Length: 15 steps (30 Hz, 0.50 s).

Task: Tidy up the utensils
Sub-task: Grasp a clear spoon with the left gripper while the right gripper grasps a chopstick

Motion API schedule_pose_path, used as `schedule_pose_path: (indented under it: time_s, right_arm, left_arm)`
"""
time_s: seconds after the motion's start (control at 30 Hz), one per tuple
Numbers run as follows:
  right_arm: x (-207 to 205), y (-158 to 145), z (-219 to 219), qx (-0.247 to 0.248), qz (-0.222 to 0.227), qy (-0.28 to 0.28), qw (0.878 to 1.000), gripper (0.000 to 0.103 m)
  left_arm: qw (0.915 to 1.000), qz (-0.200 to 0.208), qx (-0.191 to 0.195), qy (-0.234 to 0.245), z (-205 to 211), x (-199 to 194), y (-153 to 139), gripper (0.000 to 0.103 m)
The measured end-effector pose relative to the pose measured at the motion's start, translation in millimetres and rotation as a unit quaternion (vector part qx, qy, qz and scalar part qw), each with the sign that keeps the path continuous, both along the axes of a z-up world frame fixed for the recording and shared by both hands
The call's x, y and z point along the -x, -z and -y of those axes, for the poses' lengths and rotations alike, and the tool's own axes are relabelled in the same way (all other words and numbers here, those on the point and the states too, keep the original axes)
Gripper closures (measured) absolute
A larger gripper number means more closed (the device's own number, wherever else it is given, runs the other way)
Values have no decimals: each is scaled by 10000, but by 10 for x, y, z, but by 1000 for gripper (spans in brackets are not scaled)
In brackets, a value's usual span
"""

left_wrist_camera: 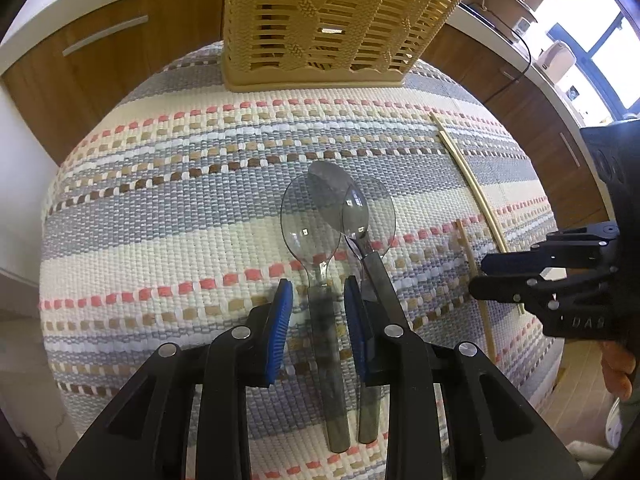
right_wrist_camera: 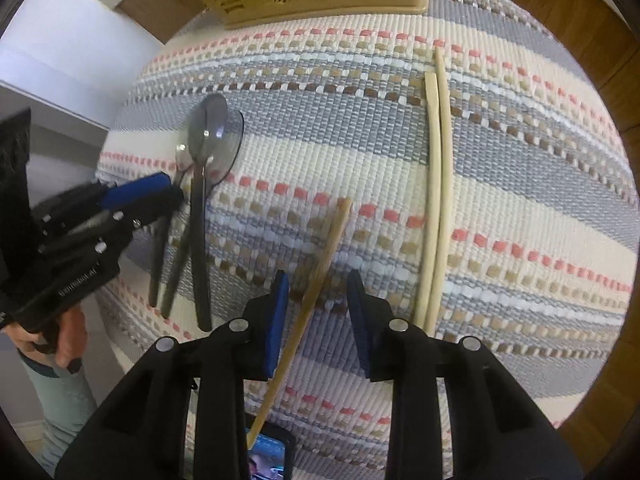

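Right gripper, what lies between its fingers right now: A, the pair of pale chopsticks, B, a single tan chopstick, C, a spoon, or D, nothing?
B: the single tan chopstick runs between the right gripper's blue fingers; the spoons lie off to its left.

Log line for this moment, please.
left gripper: open astride spoon handle | right gripper: open astride chopstick | basket: upright

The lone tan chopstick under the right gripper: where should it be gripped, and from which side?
Grip the tan chopstick mid-shaft, coming from above. It lies flat and slanted on the woven mat, apart from the pale pair, so the right gripper should probably close across its narrow width.
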State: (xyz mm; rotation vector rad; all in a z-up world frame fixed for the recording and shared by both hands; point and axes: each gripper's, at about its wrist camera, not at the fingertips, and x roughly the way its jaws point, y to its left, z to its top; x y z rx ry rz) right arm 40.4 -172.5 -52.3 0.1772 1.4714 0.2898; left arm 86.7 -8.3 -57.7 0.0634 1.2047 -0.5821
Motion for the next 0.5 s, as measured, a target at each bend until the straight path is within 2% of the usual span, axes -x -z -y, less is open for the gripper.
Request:
schedule_pose_path:
  time_s: [0.17,0.23,0.33,0.5]
  right_arm:
    - [47,20,-236,650,29,-156,9978,94]
    - [62,24,-319,811,63,-219,9964,95]
    - [51,33,-382,697,82,-228,9973,100]
    - [-104,-56,-304,621,329,-102,9975,100]
  left_arm:
    - [9999,45,-89,33,23,-6,7,78]
    - [9997,130,-218,49,51,8,11,81]
    - [9976,365,-588,72,123,40,18,93]
    - [9985,331,-437,-85,72,8,12,94]
